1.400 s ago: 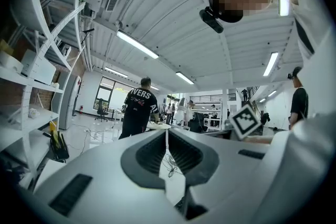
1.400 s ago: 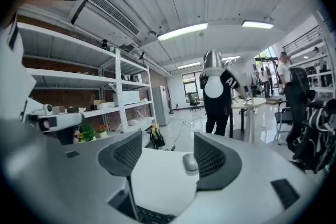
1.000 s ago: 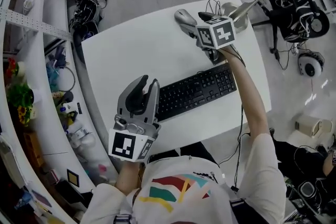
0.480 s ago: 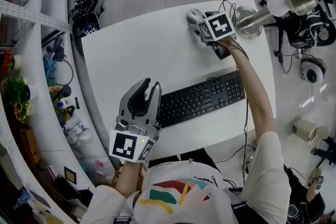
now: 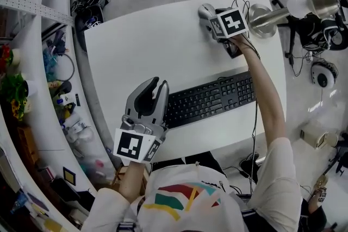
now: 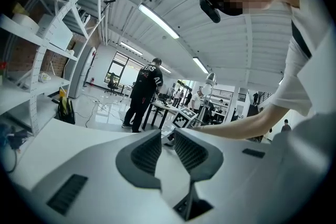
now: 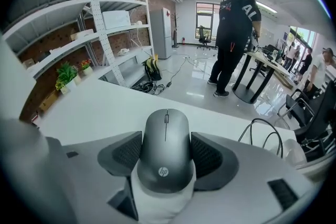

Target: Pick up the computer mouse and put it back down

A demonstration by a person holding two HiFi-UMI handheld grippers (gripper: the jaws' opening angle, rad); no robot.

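**mouse bracketed by right jaws, not yet lifted**

left gripper (image 5: 156, 84) is held idle near the 7 o'clock corner of the table (image 5: 141, 35), just off the left end of the keyboard (image 5: 209, 99). its jaws are parted by a narrow gap and nothing is caught between them. no role in the task is judged for it.

right gripper (image 5: 211, 14) is set down at about 1 o'clock on the table, beyond the keyboard and next to the lamp base (image 5: 262, 14), angled downward. in the right gripper view the computer mouse (image 7: 166, 152) is seen lying flat on the white top, centred between the jaws. the jaws are closing. the pads are drawn up right at the mouse's flanks, but a firm clamp is not shown.

progress: approach and alignment are judged done, and the grasp is being formed. the lift is not started, since the mouse is seated on the table. left to do: clamp, lift, set back down, release.

versus a second earlier: the right gripper is now found lower and right over the mouse, where it was then held clear above the table. by half a second ago it was already nearly down, and little shift is seen since. the left gripper is seen in much the same place and pose. the keyboard and lamp base are unmoved on the table.
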